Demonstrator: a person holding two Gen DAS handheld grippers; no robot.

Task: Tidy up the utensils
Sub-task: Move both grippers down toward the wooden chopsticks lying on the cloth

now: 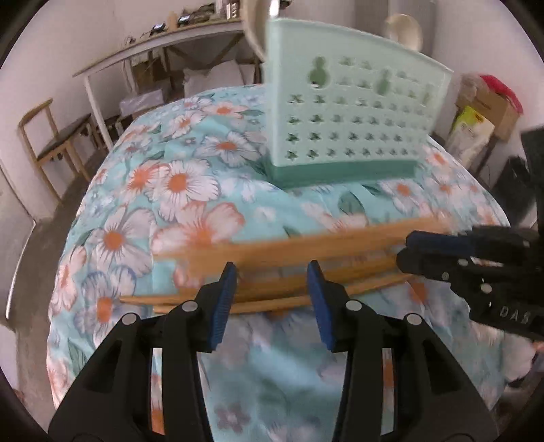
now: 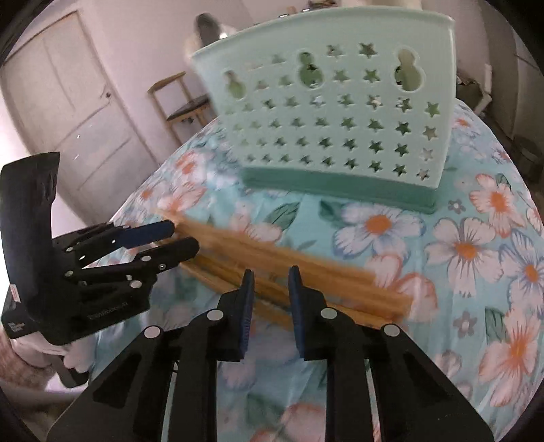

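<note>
A bundle of wooden chopsticks (image 1: pixel 289 250) (image 2: pixel 323 272) lies across the floral cloth in front of a mint-green basket (image 1: pixel 357 112) (image 2: pixel 340 102) with star-shaped holes. My left gripper (image 1: pixel 272 289) (image 2: pixel 182 236) is open. Its blue pads stand apart just in front of the bundle, and the sticks run on past both fingers. My right gripper (image 2: pixel 271 289) (image 1: pixel 404 250) comes in from the right with only a narrow gap between its jaws. It is shut on the right end of the upper, blurred sticks. A pale utensil (image 1: pixel 255 30) stands in the basket, too blurred to name.
The floral cloth (image 1: pixel 176 183) (image 2: pixel 459 244) covers a rounded table that drops away at the left and far edges. Past it are a wooden chair (image 1: pixel 51 142), a long shelf table (image 1: pixel 153 44), cardboard boxes (image 1: pixel 482 112) and a white door (image 2: pixel 68 102).
</note>
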